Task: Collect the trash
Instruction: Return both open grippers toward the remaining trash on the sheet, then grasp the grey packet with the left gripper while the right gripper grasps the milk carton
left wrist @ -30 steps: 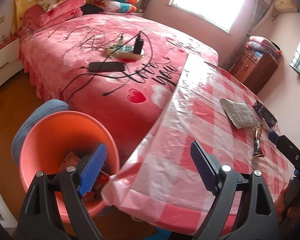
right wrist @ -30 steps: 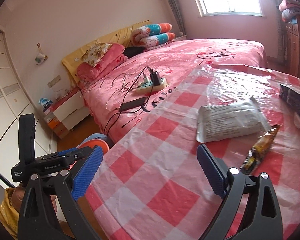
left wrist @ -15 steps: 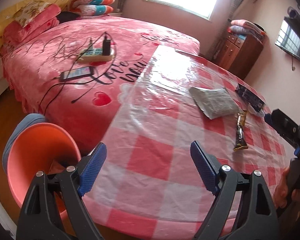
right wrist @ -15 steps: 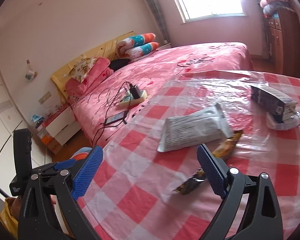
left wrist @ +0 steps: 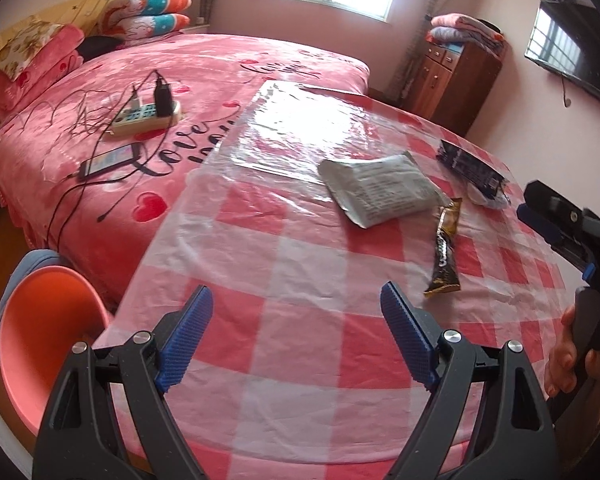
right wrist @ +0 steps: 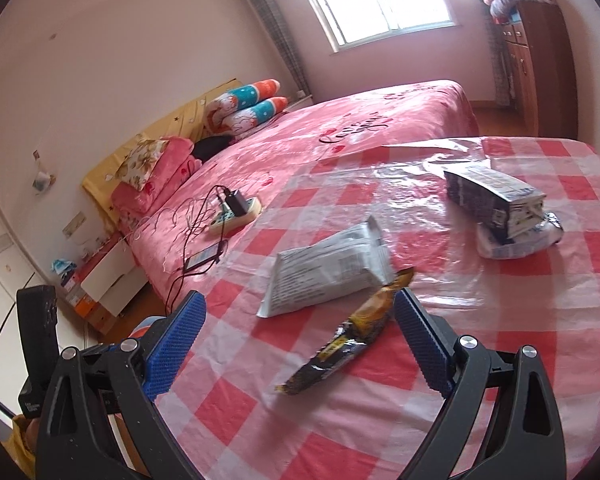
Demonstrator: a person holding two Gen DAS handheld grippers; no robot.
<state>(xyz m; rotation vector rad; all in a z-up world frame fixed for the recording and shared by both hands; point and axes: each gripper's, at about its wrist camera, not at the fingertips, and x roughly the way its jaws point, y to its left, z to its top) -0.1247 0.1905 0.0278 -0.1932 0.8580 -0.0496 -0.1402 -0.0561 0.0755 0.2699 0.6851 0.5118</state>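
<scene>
Pink bedspread [left wrist: 204, 80] reads "Love"; left claw [left wrist: 296, 340] and right claw [right wrist: 300, 344] gape empty.

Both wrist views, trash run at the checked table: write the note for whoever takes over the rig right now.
Left gripper: open, empty, over the near table edge.
Right gripper: open, empty; the dark snack wrapper lies on the cloth between its fingers, not gripped.
On the table: grey foil pouch, dark snack wrapper, black packet lying on a crumpled white wrapper.
Orange bin: on the floor, left of the table.
Done: nothing visible. Left: all four pieces to the bin.
</scene>
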